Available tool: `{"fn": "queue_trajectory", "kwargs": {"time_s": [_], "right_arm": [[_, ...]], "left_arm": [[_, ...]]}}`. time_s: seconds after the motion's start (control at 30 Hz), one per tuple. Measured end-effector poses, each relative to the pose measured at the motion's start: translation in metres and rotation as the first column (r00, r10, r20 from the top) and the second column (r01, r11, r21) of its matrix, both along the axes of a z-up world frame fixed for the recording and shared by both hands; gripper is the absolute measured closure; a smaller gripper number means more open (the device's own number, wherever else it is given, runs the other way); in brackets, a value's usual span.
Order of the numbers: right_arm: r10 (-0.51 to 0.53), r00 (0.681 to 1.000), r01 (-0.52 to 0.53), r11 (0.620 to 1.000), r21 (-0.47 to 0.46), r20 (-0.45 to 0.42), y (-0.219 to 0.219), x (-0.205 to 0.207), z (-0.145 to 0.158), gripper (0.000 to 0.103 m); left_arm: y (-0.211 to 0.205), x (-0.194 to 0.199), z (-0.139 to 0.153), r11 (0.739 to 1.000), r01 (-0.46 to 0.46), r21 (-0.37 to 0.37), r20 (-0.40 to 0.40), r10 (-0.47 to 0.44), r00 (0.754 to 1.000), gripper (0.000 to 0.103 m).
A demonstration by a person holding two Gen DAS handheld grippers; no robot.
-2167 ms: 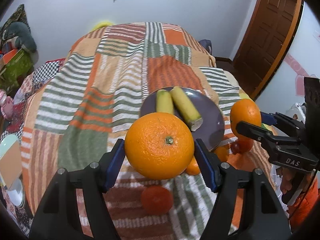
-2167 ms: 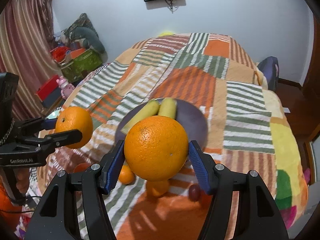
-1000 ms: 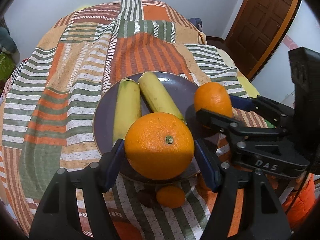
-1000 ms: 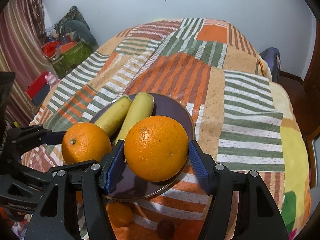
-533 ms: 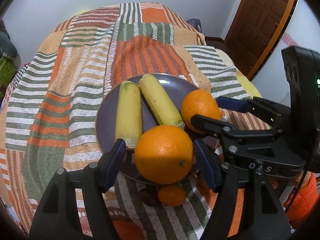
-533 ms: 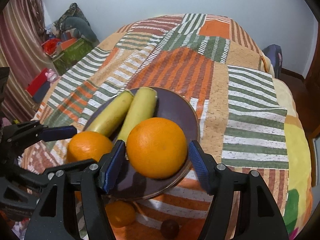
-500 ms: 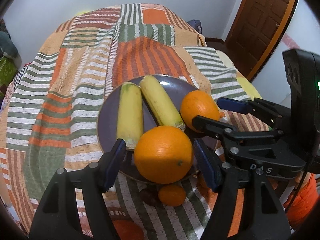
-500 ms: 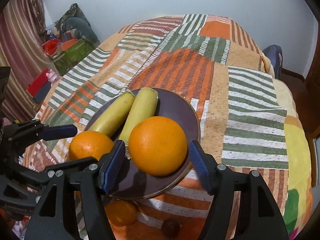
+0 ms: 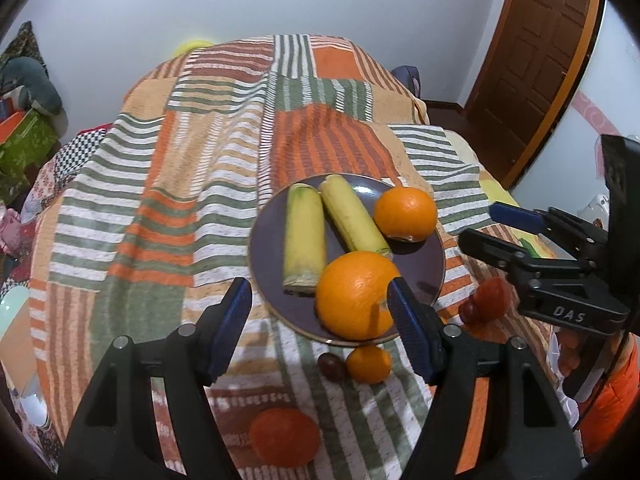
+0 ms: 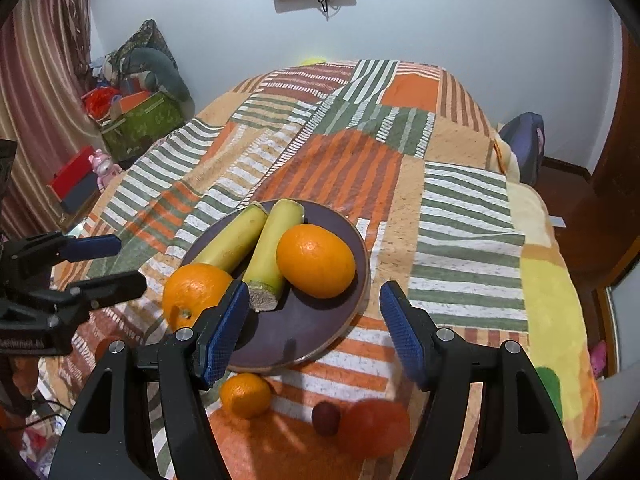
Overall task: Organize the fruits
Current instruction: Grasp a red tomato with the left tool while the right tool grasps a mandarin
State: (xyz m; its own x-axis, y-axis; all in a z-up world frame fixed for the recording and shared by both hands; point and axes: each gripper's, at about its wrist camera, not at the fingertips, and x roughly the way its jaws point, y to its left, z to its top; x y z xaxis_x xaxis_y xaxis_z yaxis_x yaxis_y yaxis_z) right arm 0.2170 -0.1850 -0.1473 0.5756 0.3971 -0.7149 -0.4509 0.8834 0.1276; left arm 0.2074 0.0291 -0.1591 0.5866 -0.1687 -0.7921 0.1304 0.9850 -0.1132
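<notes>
Left wrist view
Left gripper (image 9: 318, 322): jaws apart with nothing pressed between the pads; it angles steeply down toward the near rim of the plate.
Near orange (image 9: 357, 295): sits on the plate's near edge; the right blue pad overlaps its side in the picture, and whether they touch cannot be told, while the left pad stands well clear.
Plate (image 9: 424, 256): dark purple, lying flat on the striped blanket (image 9: 168, 184).
Bananas (image 9: 304, 238): two cut pieces side by side on the plate, cut ends toward the camera.
Far orange (image 9: 406, 214): rests on the plate's right side, touching the right banana piece.
Right gripper (image 9: 480, 228): reaches in from the right edge, jaws spread and empty, tips just beside the plate.
Loose fruit: a small orange (image 9: 368, 363) and a dark plum (image 9: 331, 366) just off the plate's near rim; a red fruit (image 9: 285, 436) nearer the camera.

Right wrist view
Right gripper (image 10: 312, 326): jaws wide, holding nothing, pointed down over the plate's (image 10: 304, 332) near rim.
Released orange (image 10: 316, 261): lies on the plate ahead of the pads, against a banana piece (image 10: 274, 248).
Left gripper (image 10: 116, 260): enters from the left, jaws parted, the other orange (image 10: 194, 290) just beside its lower finger.
Below the plate: small orange (image 10: 245, 395), plum (image 10: 326, 418), blurred red fruit (image 10: 374, 426) on the blanket (image 10: 460, 216).
</notes>
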Motion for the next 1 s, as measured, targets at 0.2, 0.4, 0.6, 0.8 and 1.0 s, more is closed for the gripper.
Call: {"fn": "queue_trajectory", "kwargs": {"time_s": [0.2,0.4,0.6,0.8,1.0], "right_arm": [[0.016,1.000,-0.016,1.000,0.010,-0.007,0.004,-0.018,0.002,0.038],[0.040,0.999,-0.040,0.999,0.006,-0.019,0.014,-0.033,-0.004,0.038],[0.044,0.996,-0.043,0.999,0.021,-0.078,0.017,-0.041,-0.021,0.038],[0.041,0.992,-0.040,0.999,0.010,-0.122,0.020,-0.048,-0.038,0.038],[0.053,0.991,-0.056,0.998,-0.024,-0.120,0.024,-0.054,-0.046,0.038]], "left_arm": [[0.016,-0.020,-0.001,1.000,-0.029,0.005,-0.001,0.029,1.000,0.033],[0.030,-0.040,-0.009,0.998,-0.060,-0.008,-0.020,0.060,0.998,0.033],[0.039,-0.056,-0.025,0.994,-0.094,-0.047,-0.070,0.091,0.993,0.033],[0.032,-0.068,-0.062,0.989,-0.121,-0.086,-0.171,0.105,0.980,0.033],[0.034,-0.075,-0.072,0.987,-0.143,-0.075,-0.178,0.128,0.976,0.033]]}}
